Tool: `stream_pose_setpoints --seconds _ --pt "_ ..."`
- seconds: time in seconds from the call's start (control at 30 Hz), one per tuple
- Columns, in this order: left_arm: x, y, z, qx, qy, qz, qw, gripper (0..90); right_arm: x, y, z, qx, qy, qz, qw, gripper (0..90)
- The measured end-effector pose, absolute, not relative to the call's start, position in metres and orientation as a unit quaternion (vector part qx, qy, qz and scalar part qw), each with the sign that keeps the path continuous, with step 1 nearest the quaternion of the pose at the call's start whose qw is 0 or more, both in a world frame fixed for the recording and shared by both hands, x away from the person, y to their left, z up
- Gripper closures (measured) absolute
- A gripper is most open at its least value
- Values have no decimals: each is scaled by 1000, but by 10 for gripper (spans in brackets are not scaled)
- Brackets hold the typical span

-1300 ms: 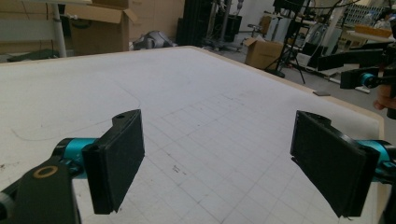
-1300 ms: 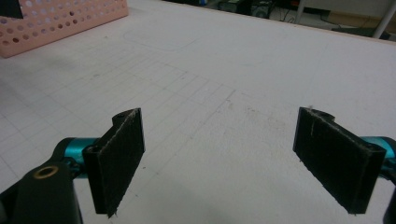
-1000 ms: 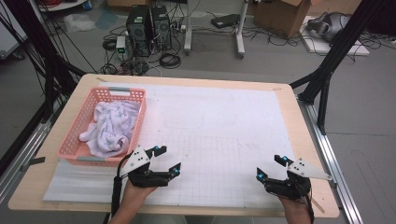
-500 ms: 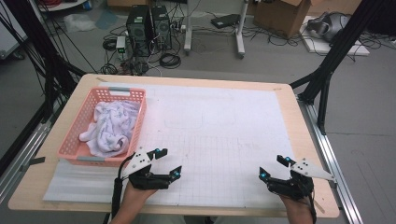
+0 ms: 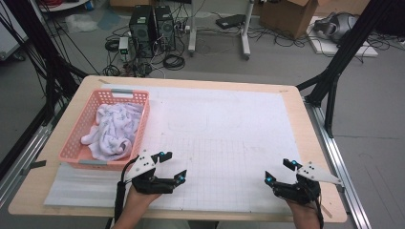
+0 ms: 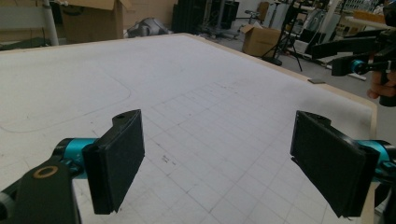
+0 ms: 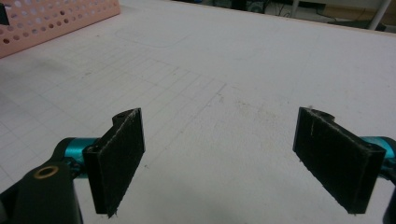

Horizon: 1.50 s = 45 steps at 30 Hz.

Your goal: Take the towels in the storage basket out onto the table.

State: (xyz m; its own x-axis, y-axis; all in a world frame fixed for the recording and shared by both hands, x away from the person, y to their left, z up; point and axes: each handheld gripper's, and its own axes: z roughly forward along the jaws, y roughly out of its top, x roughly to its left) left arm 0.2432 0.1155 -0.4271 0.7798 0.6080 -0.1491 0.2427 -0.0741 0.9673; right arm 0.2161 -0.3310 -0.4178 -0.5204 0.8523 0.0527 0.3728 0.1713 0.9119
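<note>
A pink perforated basket (image 5: 76,143) stands at the table's left and holds a crumpled white cloth (image 5: 113,130). My left gripper (image 5: 173,165) hovers low just right of the basket's near corner, jaws wide open with nothing between them (image 6: 217,158). Near the front right edge my right gripper (image 5: 278,171) is open too, above bare mat (image 7: 219,158). In the right gripper view the basket (image 7: 51,21) shows at the upper left. The left gripper view catches the right gripper (image 6: 359,65) farther off at the upper right.
A white gridded mat (image 5: 224,138) with faint drawn outlines covers the wooden table (image 5: 291,90). Black frame legs stand at both sides. On the floor beyond are computer towers (image 5: 150,21), cables and cardboard boxes (image 5: 286,14).
Both grippers have shifted only slightly, the right one a little toward the right; both stay open and empty. The basket and cloth have not moved.
</note>
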Motion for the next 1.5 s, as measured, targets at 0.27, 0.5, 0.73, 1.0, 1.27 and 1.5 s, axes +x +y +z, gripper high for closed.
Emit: stream_pose_setpoints --seconds 0.27,0.5,0.73,1.0,1.27,1.5 --pt "242 119 -408 710 294 161 620 181 216 -329 -418 423 725 485 246 152" --pt "247 130 -378 704 297 178 620 182 215 -331 -416 424 722 486 250 152" --pt "258 152 -348 691 314 214 615 166 216 -331 -416 425 723 485 249 152" --pt "273 177 -332 678 334 227 614 169 217 -331 -416 422 726 483 249 152" --pt "293 207 -326 678 363 253 587 171 216 -331 -416 425 724 484 247 152" --pt "323 241 -329 687 416 261 536 170 218 -330 -417 422 727 482 248 152"
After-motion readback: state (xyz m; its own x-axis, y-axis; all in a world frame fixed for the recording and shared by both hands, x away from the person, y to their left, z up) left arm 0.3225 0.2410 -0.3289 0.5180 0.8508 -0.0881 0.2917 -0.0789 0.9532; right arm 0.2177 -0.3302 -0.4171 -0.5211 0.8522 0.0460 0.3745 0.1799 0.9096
